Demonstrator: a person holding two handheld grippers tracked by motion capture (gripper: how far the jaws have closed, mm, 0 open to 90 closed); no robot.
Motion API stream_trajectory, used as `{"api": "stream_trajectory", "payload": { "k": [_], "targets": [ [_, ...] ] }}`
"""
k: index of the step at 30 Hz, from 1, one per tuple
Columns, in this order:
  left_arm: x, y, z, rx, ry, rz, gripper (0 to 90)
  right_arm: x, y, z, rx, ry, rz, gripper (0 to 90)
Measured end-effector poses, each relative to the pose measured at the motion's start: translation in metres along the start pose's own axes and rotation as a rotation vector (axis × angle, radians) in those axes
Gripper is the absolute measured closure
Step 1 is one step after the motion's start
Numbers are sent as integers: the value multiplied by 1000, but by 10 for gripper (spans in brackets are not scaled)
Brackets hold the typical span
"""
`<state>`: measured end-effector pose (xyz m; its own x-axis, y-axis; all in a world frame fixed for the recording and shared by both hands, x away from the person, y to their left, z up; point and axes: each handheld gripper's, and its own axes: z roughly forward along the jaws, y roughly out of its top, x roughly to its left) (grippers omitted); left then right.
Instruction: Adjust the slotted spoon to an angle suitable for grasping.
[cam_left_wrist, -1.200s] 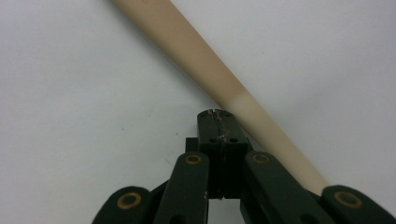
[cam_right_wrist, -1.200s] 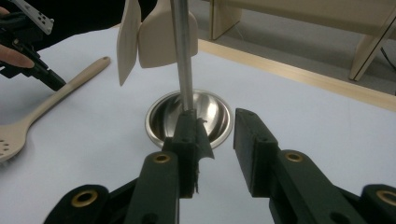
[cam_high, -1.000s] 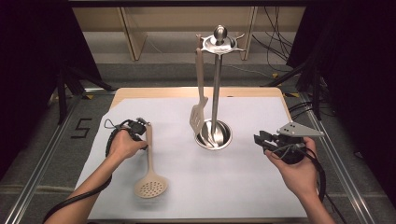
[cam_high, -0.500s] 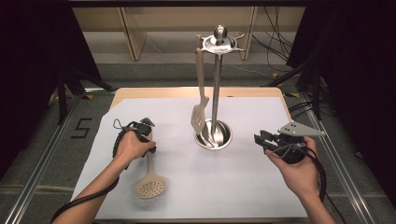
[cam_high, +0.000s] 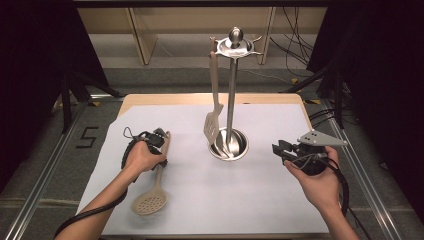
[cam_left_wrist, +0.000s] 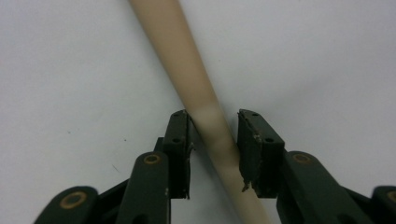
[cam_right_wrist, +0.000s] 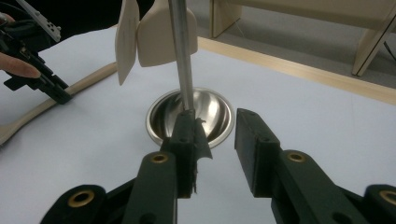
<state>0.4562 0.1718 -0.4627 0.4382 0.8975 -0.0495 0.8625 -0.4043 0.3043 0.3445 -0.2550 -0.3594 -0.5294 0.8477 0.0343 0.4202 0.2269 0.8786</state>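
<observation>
Covering most of the table (cam_high: 135, 98), the white sheet (cam_high: 260, 200) carries the steel utensil stand (cam_high: 231, 100) with one spatula (cam_high: 214, 100) hung on it. Your slotted spoon (cam_high: 152, 192) lies flat at the left, its long axis running from the perforated head near you up and away, handle end toward the stand. Your left gripper (cam_left_wrist: 212, 149) sits right over that handle, jaws straddling it and just closing, the left pad touching, the right one a hair clear. Your right gripper (cam_right_wrist: 215, 149) waits apart, empty, well off near the stand's bowl.

Matt beige plastic skimmer (cam_high: 150, 197), glossy polished-metal stand (cam_high: 231, 100), smooth white paper sheet (cam_high: 260, 195).
</observation>
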Motion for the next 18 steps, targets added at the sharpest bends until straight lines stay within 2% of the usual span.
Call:
{"api": "stream_trajectory", "payload": {
  "k": [3, 4, 5, 7, 9, 10, 11, 12, 13, 14, 15, 18],
  "targets": [
    [-3, -1, 0, -2, 2, -6, 688, 2, 0, -1, 20, 16, 23, 697],
    [-3, -1, 0, 1, 1, 1, 700, 2, 0, -1, 18, 15, 21, 697],
    [-4, -1, -1, 4, -2, 1, 712, 0, 1, -2, 11, -1, -4, 696],
    [-5, -1, -1, 3, -7, 0, 731, 0, 1, -2, 8, 1, -6, 696],
    [-5, 0, -2, 29, -3, 10, 731, 2, 1, -1, 20, 16, 25, 694],
    [-5, 0, -2, 38, -13, 6, 728, 1, 0, -1, 8, 9, 11, 692],
    [-5, -1, -1, 30, -16, 14, 724, 1, 0, -1, 10, 8, 12, 691],
    [-4, -1, -1, 15, 4, 49, 718, 0, 1, -1, 10, 6, -5, 690],
    [-4, -1, 0, 10, -10, 62, 711, 0, 1, 0, 10, 17, -3, 690],
    [-7, -3, 1, -3, -6, 24, 708, 0, 1, -1, 11, 4, -7, 690],
    [-8, -4, 1, -4, -8, 11, 708, 0, 1, -1, 9, 4, 0, 689],
    [-9, -3, 1, 6, -3, 17, 718, 2, 1, -1, 18, 23, 23, 689]
  ]
}}
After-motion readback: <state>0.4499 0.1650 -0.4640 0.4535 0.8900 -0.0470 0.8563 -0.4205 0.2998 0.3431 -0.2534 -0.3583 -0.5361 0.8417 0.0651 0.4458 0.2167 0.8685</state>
